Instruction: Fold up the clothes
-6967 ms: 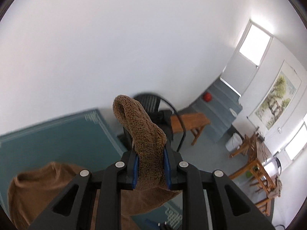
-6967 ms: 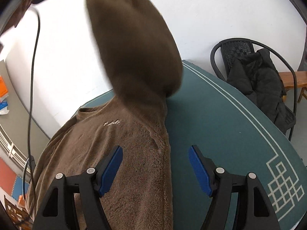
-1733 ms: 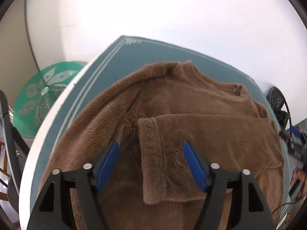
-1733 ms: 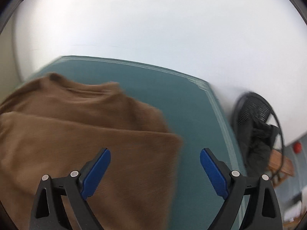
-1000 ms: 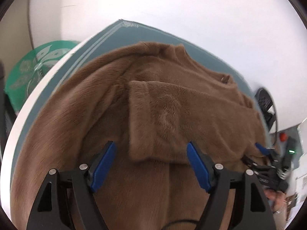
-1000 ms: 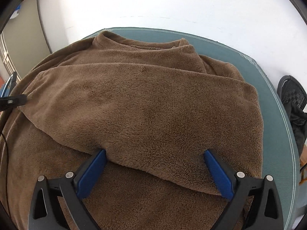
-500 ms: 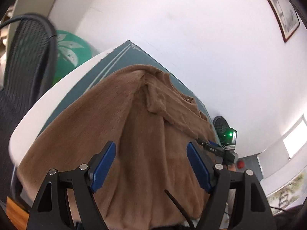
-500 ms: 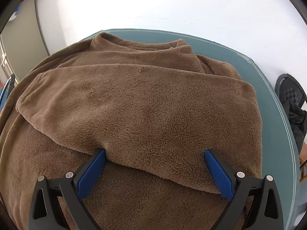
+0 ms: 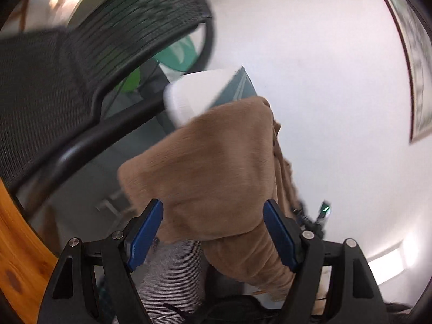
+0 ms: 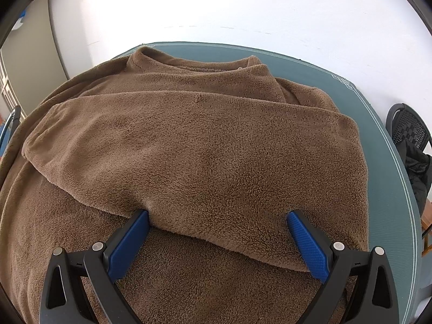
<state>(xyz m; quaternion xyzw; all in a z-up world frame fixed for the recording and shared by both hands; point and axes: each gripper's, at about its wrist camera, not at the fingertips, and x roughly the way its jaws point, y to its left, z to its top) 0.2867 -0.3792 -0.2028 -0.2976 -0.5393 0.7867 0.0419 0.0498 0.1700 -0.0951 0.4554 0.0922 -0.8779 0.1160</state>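
One brown fleece sweater lies on one table with a teal mat. Two grippers show, the left gripper and the right gripper, each with two blue pads. Two mesh chairs: one near the left gripper, one beyond the table, plus one framed picture.

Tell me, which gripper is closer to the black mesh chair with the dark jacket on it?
Right. The right gripper sits over the fuzzy brown sweater, with the black mesh chair just past the table's right edge. The left gripper is at the sweater's opposite end.
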